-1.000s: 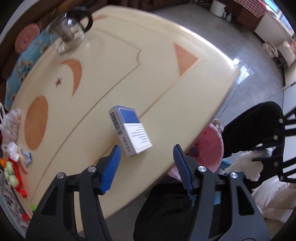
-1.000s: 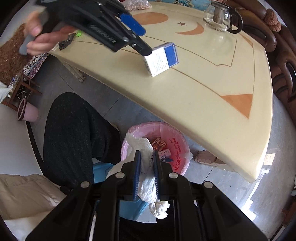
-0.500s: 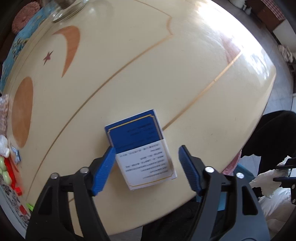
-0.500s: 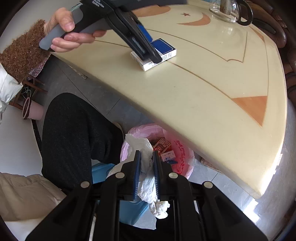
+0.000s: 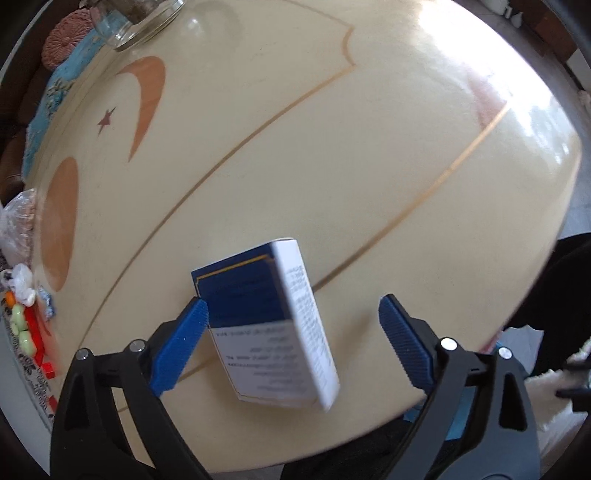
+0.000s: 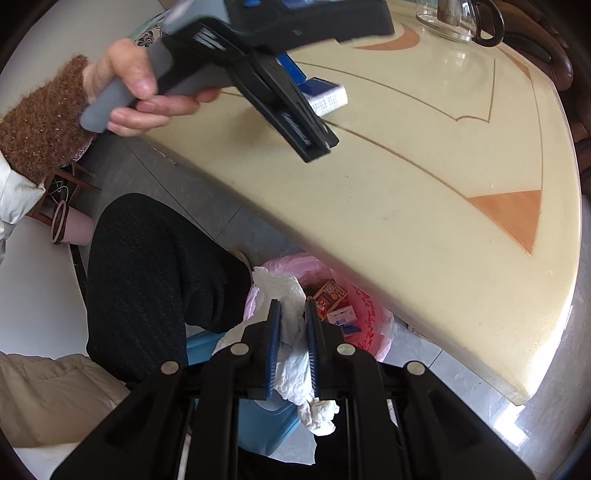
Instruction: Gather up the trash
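Observation:
A blue and white carton box stands tipped on its edge on the cream table, between the open fingers of my left gripper; the left pad touches its blue face. The box also shows in the right wrist view, beside the left gripper's body. My right gripper is shut on a crumpled white tissue and hangs over the floor, just before the pink-lined trash bin, which holds small cartons.
A glass teapot stands at the table's far end. Snack bags and small wrappers lie at the table's left edge. The person's dark-clothed leg and a blue stool are beside the bin, under the table edge.
The box has tipped up from lying flat onto its edge between my left fingers. My left gripper has moved closer to the table. My right gripper has stayed still with the tissue.

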